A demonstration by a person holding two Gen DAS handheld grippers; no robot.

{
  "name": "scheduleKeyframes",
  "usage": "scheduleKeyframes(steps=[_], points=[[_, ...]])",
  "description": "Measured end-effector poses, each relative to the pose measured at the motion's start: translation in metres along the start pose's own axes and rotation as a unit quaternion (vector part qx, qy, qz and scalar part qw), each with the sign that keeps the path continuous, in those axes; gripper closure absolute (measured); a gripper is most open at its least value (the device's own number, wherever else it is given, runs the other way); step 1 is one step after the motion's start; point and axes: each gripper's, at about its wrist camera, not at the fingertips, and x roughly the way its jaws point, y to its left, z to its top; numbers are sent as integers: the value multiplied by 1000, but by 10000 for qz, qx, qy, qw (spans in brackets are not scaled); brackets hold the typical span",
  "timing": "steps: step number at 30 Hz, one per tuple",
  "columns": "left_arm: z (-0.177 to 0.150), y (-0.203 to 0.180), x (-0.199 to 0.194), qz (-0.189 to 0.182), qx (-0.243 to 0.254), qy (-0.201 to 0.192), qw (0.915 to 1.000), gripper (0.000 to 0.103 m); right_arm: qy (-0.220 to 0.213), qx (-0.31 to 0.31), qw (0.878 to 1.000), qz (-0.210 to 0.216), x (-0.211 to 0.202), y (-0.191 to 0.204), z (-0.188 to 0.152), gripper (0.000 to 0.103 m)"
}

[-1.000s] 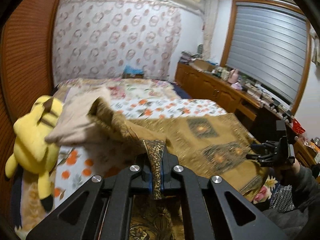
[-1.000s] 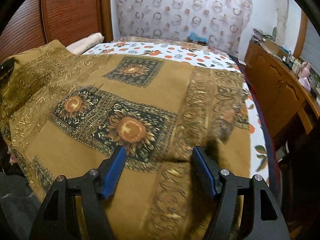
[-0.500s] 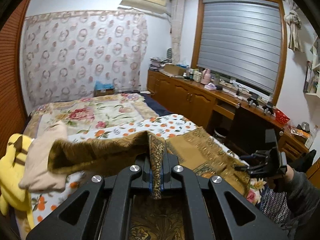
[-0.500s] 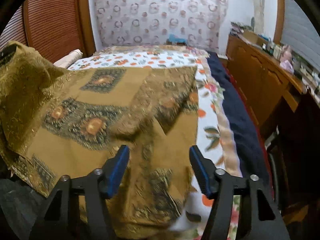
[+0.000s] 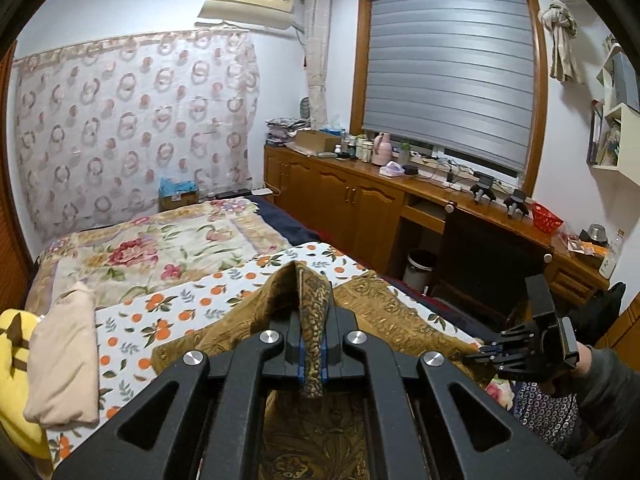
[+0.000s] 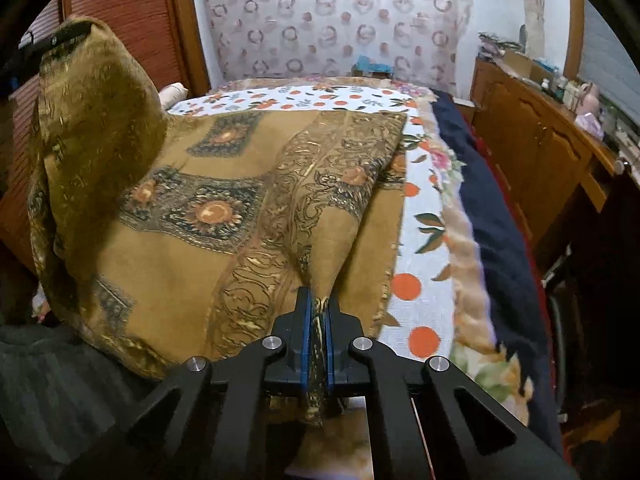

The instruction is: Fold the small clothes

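- Two grips on one cloth: left gripper (image 5: 312,354) is clamped on a bunched corner of the brown patterned cloth (image 6: 224,216); right gripper (image 6: 317,344) has just been closing & now pinches a ridge of the same cloth betw its blue pads.
- Cloth lies across the near part of the bed (image 5: 168,240), on the orange-dotted sheet (image 6: 416,240). Most of it is flat; one flap is already doubled over along its right side.
- Key relation: left-held corner is lifted up off the bed, seen in right wrist view at upper left as a raised hump; right-held edge sits low, near the bed's near-right side. Cloth spans betw the 2 grippers, long axis roughly left-to-right across the bed.
- Right gripper (image 5: 516,354) shows in left view low at right, person's sleeve (image 5: 600,384) behind it.
- My read: fold step underway; next move likely carries both held edges fwd, away from the person, over the flat part.
- Room: open sheet ahead of the cloth, floral blanket (image 5: 160,248) beyond it.
- Left side is tighter: beige folded item (image 5: 64,356) & yellow plush toy (image 5: 14,376) lie just beside the cloth.
- Right side: bed edge close, wooden cabinets (image 5: 360,208) across a narrow aisle; cloth could slide off there.
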Motion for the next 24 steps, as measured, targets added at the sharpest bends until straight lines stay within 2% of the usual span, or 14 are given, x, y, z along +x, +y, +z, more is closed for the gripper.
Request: scheduleKeyframes(steps=[1,2,3,9,12,13,15,16,20,24], points=[[4,-4,5,-27,35,25,10000,98,-28,68,10000,48,-1,-3,-1,89],[7,-9,10,-57,51,49,10000,98,-58,131,9999,-11,-4,-4,1,78],[10,-12,14,-107,64,80,9999,98,-102,174,9997,-115,-6,-7,1,74],[31,-60,44,-533,385,256,9975,98,-629,417,9965,-362,-34,-24,7,73],[28,-78,62,-699,457,532,9951,96,-891,555,9933,-486,-51,-33,10,73],[24,-82,70,-734,484,696,9937,91,-952,578,9924,-517,-55,-33,10,73],[14,-84,76,-697,517,799,9930,69,-1052,598,9907,-621,-63,-32,9,65],[8,-83,78,-679,516,816,9930,57,-1089,591,9900,-670,-67,-28,7,64],[-7,-72,77,-505,448,875,9939,26,-1115,551,9897,-708,-65,-19,6,63],[-20,-49,64,-254,346,851,9955,26,-1100,416,9909,-653,-53,-7,13,62]])
